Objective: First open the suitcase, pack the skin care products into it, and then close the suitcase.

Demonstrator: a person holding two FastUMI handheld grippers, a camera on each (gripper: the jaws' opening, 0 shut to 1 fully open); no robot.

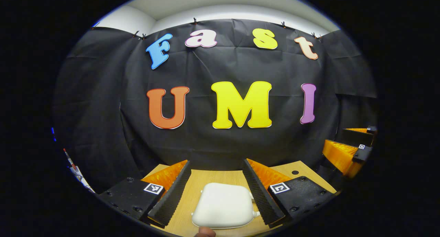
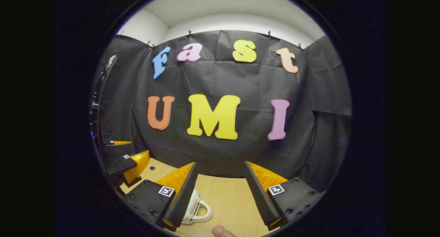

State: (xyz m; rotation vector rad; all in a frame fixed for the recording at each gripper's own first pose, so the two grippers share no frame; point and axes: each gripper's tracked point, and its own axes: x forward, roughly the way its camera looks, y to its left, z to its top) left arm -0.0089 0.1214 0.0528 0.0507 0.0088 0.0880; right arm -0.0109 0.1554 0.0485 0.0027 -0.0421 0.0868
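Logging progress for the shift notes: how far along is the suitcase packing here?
Nothing looks done yet. The white suitcase lies closed on the wooden table, between the open left gripper fingers but ungrasped. The right gripper is open too, beside the suitcase handle. Opening, packing and closing all remain.

A light wooden table [image 1: 220, 178] spreads across the bottom of the left gripper view, its grain running side to side, with a small dark round hole [image 1: 295, 172] near its far right corner. The same tabletop [image 2: 227, 195] appears in the right gripper view, where two similar small holes [image 2: 152, 168] sit near its far left edge. Behind the table hangs a creased black cloth wall [image 1: 227, 68], pinned along its top edge by small dark clips [image 1: 195, 21]. Above the cloth runs a white wall [image 2: 237, 22], meeting a pale ceiling [image 2: 220, 3].
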